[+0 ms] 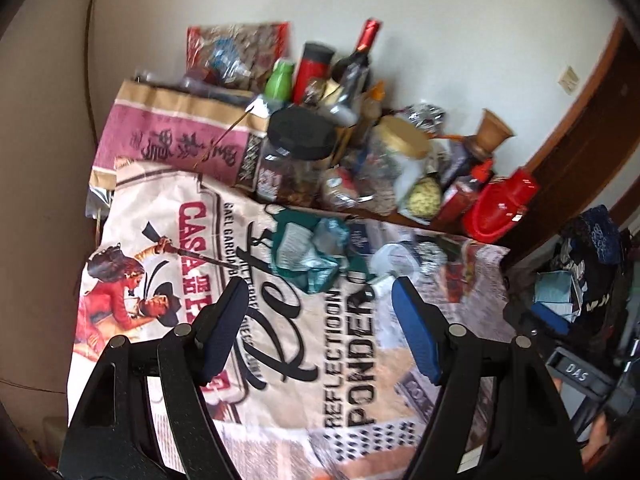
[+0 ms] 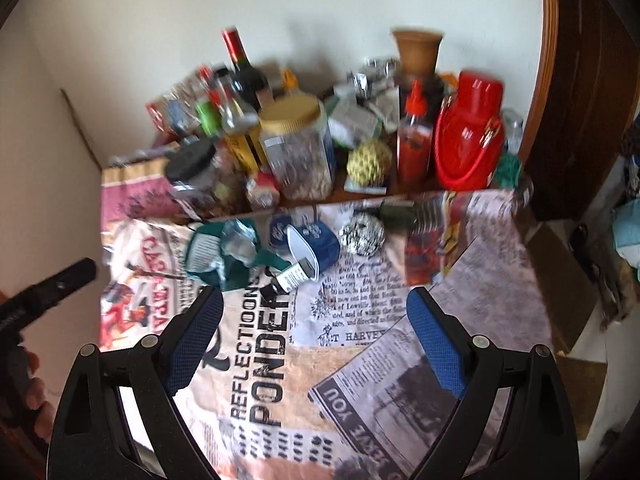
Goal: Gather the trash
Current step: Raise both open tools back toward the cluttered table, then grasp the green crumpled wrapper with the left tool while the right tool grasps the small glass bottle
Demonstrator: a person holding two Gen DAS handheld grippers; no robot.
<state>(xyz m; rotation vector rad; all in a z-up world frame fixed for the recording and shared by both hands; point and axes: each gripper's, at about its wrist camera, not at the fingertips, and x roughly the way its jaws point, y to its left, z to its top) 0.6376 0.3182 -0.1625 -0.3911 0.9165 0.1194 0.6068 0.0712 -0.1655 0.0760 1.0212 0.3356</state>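
Trash lies on a printed tablecloth (image 2: 360, 360): a crumpled green and clear wrapper (image 2: 228, 248), a tipped blue and white cup (image 2: 310, 244), a small tube with a black cap (image 2: 286, 280) and a foil ball (image 2: 362, 234). In the left wrist view the wrapper (image 1: 312, 250), the cup (image 1: 394, 260) and the foil ball (image 1: 432, 258) lie just beyond my left gripper (image 1: 320, 292), which is open and empty. My right gripper (image 2: 316, 304) is open and empty, just short of the tube and cup. The left gripper's body (image 2: 48, 288) shows at the left edge of the right wrist view.
The back of the table is crowded: a wine bottle (image 2: 244, 68), jars (image 2: 298, 148), a red sauce bottle (image 2: 414, 144), a red jug (image 2: 470, 140) and a clay pot (image 2: 418, 52). A wooden door frame (image 2: 548, 80) stands at the right. A wall is behind.
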